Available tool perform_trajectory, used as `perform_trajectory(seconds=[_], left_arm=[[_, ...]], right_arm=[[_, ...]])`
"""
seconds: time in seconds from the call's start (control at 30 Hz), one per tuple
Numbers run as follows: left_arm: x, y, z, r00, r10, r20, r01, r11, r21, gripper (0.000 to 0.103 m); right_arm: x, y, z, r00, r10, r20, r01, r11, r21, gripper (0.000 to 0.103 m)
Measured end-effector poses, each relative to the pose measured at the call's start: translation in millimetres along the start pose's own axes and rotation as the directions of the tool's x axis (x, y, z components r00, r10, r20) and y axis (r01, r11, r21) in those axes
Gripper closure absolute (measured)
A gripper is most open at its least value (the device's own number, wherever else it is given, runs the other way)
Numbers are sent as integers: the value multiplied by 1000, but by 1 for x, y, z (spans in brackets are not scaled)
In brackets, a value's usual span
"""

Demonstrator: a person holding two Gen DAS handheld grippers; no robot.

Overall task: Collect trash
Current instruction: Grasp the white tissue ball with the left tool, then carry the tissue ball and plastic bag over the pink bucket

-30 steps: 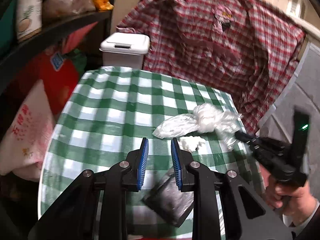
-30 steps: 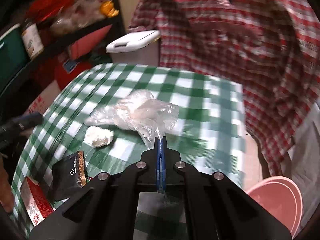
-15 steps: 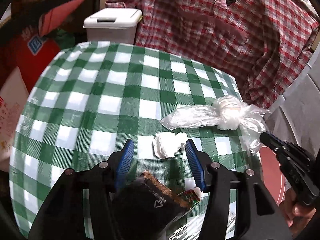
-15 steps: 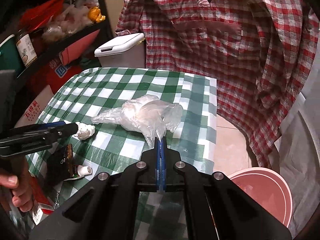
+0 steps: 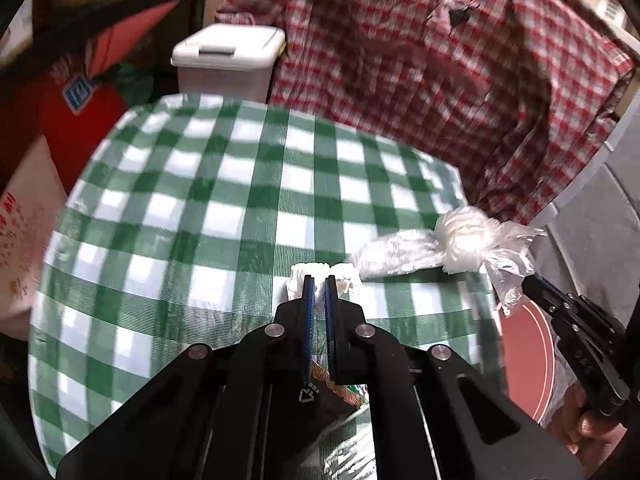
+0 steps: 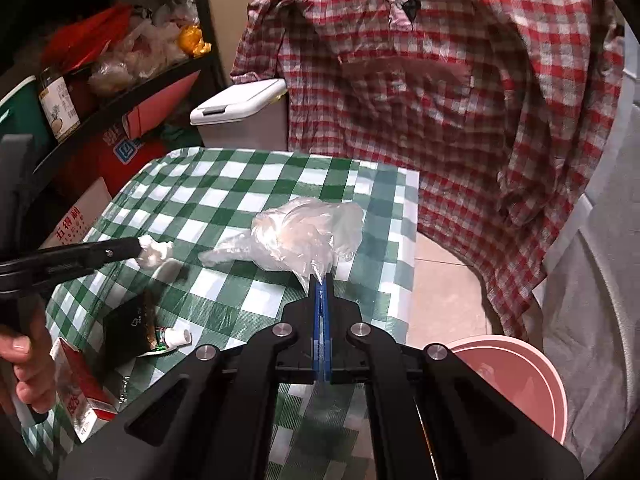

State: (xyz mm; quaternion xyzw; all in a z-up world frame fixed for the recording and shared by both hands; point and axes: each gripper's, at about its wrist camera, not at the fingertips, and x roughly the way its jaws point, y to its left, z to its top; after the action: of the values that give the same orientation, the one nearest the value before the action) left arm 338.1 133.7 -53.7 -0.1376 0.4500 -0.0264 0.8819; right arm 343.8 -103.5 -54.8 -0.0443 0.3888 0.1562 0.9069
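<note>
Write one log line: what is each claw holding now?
left claw: shut on tissue wad | right claw: shut on plastic bag | both over checked table

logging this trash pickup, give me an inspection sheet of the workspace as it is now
surface: table under a green and white checked cloth
job's things: crumpled tissue, clear plastic bag, black wrapper, small tube, red and white carton
clutter: nothing seen beyond the trash
grippers: left gripper shut on the tissue; right gripper shut on the bag's edge
cables: nothing seen
surroundings: white lidded bin behind the table, pink basin on the floor, plaid shirt hanging, stocked shelves
</note>
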Motion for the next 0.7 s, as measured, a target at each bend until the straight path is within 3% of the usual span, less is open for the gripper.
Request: perform_trajectory(seconds=[0.13, 0.7], left_arm=[[-24, -4, -3, 999, 23, 38, -24, 999, 38, 98], [-131, -18, -26, 981, 12, 195, -11, 1000, -4, 98]], right_arm=[[-15, 6, 0, 1000, -4, 15, 4, 1000, -2, 102], [-138, 20, 3, 989, 23, 146, -21, 1000, -12, 102]])
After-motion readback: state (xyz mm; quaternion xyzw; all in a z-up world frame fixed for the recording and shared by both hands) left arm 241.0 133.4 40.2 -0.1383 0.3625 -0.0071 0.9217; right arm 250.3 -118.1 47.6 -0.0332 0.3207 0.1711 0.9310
